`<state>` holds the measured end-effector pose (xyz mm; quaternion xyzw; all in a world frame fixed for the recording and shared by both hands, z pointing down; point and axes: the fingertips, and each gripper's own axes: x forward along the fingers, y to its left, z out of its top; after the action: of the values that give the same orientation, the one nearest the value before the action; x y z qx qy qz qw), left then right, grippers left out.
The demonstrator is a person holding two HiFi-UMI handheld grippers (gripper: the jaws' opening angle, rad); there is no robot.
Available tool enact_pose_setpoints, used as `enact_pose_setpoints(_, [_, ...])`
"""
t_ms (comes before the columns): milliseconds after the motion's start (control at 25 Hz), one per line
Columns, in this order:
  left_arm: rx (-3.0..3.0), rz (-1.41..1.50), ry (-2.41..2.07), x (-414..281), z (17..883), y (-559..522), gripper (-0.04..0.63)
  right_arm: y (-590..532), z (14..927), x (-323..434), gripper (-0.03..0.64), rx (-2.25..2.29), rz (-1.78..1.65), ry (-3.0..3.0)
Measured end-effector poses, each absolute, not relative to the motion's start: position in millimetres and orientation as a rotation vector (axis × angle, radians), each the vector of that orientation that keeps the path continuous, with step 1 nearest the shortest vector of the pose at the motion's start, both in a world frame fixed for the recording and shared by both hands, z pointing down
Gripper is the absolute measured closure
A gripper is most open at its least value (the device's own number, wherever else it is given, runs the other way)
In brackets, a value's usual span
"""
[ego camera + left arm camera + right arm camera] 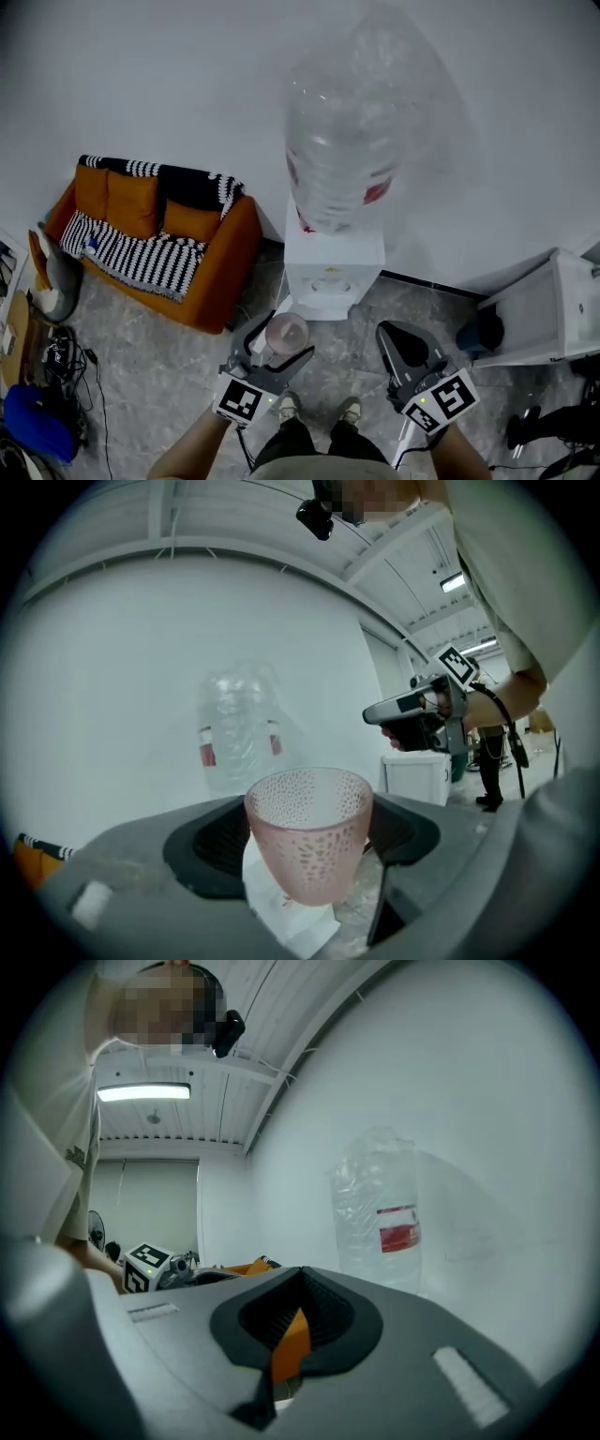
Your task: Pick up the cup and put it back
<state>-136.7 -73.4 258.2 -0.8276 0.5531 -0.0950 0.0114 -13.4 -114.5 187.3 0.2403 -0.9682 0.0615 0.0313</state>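
Note:
A pink dotted translucent cup [285, 334] [308, 832] stands upright between the jaws of my left gripper [277, 345] [309, 841], which is shut on it and holds it in the air in front of the white water dispenser [333, 272]. The dispenser carries a big clear bottle [349, 141] [236, 726] [379, 1208] with a red label. My right gripper [405, 349] [298, 1321] hangs to the right of the cup, jaws closed together with nothing between them; only an orange strip of the sofa shows through the slit.
An orange sofa [159, 239] with a striped blanket stands left of the dispenser. A white cabinet [544, 314] stands at the right, with a dark round thing [483, 333] beside it. Cables and a blue bag [37, 422] lie at the lower left. The person's shoes [319, 411] show below.

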Motion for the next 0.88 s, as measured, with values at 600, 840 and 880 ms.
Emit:
enact_pose_setpoints(600, [-2.622, -0.236, 1.792, -103, 213, -30, 0.198, -83, 159, 6, 0.614, 0.687, 0.225, -2.977])
enact_pose_setpoints(840, [-2.612, -0.260, 1.747, -98, 208, -52, 0.198, -97, 162, 16, 0.614, 0.743, 0.232, -2.971])
enact_pose_setpoints(880, [-2.613, -0.259, 1.740, -96, 206, -57, 0.198, -100, 161, 18, 0.614, 0.754, 0.224, -2.972])
